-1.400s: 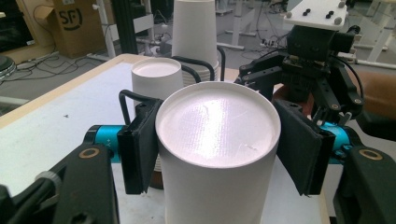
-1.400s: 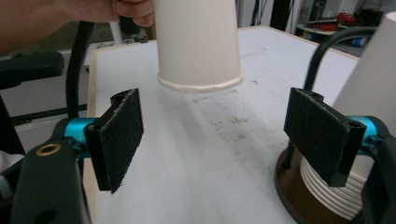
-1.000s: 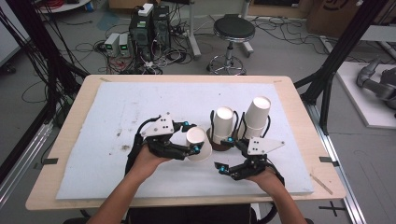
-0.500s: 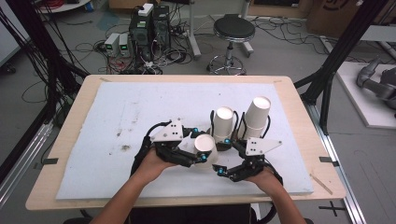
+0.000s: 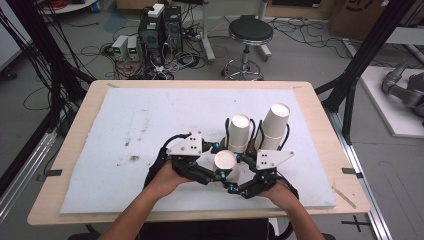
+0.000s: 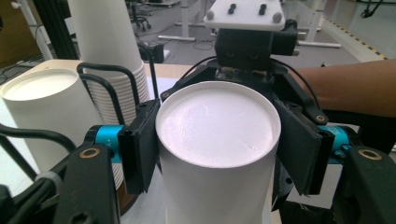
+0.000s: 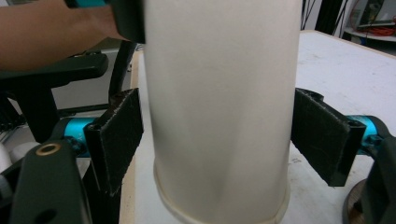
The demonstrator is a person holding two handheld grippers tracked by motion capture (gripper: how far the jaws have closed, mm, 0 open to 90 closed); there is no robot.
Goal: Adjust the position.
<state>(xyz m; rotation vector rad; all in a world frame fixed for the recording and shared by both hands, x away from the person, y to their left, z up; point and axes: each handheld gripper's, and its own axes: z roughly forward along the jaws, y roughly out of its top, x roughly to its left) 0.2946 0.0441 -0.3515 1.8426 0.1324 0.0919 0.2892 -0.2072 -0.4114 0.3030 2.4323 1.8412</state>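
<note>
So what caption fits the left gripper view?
Left claw clamps an upside-down white paper cup beside two cup stacks.

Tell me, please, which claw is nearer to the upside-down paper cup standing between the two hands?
Left. The left claw is shut on the cup, pads against its sides; the right claw brackets the same cup lower down with gaps either side.
</note>
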